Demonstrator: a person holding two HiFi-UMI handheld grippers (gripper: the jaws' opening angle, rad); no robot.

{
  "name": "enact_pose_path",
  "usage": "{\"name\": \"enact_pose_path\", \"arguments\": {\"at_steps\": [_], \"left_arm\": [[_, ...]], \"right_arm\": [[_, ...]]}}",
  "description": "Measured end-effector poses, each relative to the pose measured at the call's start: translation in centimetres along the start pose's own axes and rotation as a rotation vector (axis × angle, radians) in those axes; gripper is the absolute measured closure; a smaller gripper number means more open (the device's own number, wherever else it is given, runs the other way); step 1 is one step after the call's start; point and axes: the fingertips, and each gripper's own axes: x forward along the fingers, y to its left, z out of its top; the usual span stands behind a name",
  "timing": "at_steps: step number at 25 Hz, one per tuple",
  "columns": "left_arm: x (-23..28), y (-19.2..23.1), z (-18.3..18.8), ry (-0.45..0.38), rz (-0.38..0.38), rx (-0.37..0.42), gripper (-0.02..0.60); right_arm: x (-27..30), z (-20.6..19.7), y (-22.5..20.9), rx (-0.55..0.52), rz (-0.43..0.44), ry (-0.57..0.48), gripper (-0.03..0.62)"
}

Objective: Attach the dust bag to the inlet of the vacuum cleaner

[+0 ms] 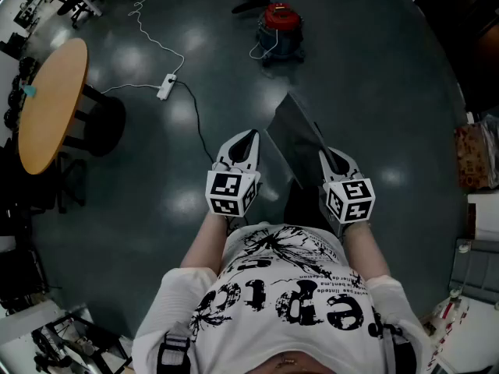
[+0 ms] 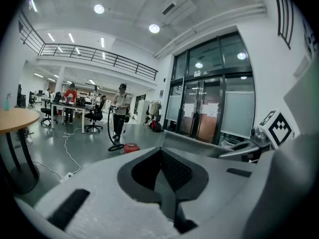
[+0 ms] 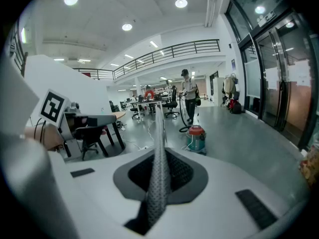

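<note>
The vacuum cleaner (image 1: 279, 26) is a red and dark canister standing on the floor well ahead of me; it also shows in the right gripper view (image 3: 196, 138) and as a small red shape in the left gripper view (image 2: 130, 147). The dust bag (image 1: 292, 139) is a flat grey sheet held out in front of me. My right gripper (image 1: 326, 153) is shut on its near edge, and the bag (image 3: 159, 168) runs edge-on between the jaws. My left gripper (image 1: 248, 135) is beside it, shut, with nothing between its jaws (image 2: 160, 151).
A round wooden table (image 1: 51, 104) stands at the left. A white power strip (image 1: 166, 86) and its cords lie on the floor between table and vacuum. A person (image 3: 188, 101) stands beyond the vacuum. Boxes and shelves (image 1: 475, 209) line the right edge.
</note>
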Motion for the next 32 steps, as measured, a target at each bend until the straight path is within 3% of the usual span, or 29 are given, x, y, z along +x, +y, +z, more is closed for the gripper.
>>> {"name": "enact_pose_path", "arguments": {"at_steps": [5,8,11,16,20,24,32], "left_arm": [[8.7,-0.8,3.4,-0.029,0.040,0.004,0.577],[14.2,-2.0,7.6,-0.124,0.005,-0.024,0.577],[19.1,-2.4,10.5,-0.189,0.024,-0.042,0.577],[26.0,-1.3,10.7,-0.165,0.122,-0.046,0.577],[30.7,1.8,10.5,-0.132,0.195,-0.066,0.577],[37.0,6.6,10.2,-0.057,0.240,-0.002,0.577],[56.3,17.5,13.4,-0.023,0.101,-0.078,0.577]], "right_arm": [[4.6,4.0,-8.8,0.001,0.041,0.002,0.569],[7.1,7.7,-13.8,-0.017,0.079,0.000,0.569],[9.6,10.9,-18.6,-0.050,0.120,-0.001,0.569],[13.9,14.5,-26.2,-0.107,0.122,0.009,0.569],[18.0,16.4,-30.5,-0.133,0.115,0.037,0.569],[24.3,17.9,-34.0,-0.127,0.106,0.072,0.569],[39.7,24.0,-39.6,-0.103,0.119,0.163,0.569]]}}
